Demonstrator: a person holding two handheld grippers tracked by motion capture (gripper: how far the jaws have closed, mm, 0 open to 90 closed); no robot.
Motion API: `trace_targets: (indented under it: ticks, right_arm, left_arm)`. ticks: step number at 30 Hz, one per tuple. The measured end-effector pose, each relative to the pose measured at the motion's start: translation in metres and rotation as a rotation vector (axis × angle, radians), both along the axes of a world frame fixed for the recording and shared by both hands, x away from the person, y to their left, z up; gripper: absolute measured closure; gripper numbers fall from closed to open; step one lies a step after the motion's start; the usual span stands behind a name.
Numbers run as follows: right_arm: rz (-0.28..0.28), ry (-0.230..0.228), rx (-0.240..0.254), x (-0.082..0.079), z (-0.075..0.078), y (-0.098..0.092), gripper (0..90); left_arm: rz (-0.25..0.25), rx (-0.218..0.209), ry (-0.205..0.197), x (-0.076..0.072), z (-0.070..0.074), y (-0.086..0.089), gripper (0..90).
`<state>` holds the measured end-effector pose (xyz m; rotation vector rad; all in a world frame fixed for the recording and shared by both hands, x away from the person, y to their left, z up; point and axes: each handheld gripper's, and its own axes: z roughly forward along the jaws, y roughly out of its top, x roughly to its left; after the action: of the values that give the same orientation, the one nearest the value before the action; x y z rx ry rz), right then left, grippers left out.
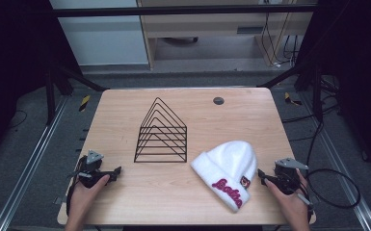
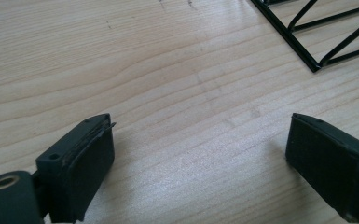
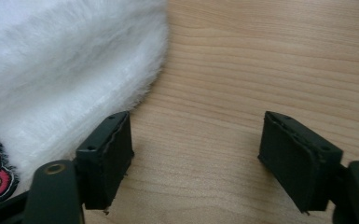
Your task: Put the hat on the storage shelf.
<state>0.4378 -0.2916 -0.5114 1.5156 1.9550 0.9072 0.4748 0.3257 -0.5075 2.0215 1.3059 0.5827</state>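
From the high view we see a light wooden table (image 1: 125,202) with a black wire rack (image 1: 162,132) of triangular dividers standing near its middle. A white fuzzy beanie (image 1: 227,168) with a red embroidered word on its cuff lies to the right of the rack, apart from it, toward the near right corner. Our left gripper (image 1: 117,170) rests low over the table at the near left, well apart from the rack's corner. Our right gripper (image 1: 260,176) sits just beside the beanie's right edge, by the small patch on the cuff.

In the left gripper view we find the left gripper (image 2: 198,154) with its jaws spread wide and only bare wood between them; the rack's corner (image 2: 314,65) lies ahead at the upper right.

In the right gripper view our right gripper (image 3: 196,158) also stands wide open, holding nothing. The beanie (image 3: 65,70) lies at the left, its fur just beside the left jaw, with bare table between the pads
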Motion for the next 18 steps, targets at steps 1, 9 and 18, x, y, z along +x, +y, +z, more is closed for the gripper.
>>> trace_targets:
  ticks: [1,9,18]
  right_arm:
    - [0.000,0.002,0.002,0.000,0.000,0.001,22.8]
    - [0.045,0.022,-0.014,0.003,0.006,0.001,19.3]
    - [0.123,0.106,-0.060,0.033,0.047,0.005,22.2]
  left_arm:
    - [-0.003,0.000,0.002,0.000,0.000,0.000,5.4]
    - [-0.017,0.008,0.010,0.000,0.000,-0.001,2.3]
    - [-0.014,0.008,0.010,0.000,0.000,-0.001,2.3]
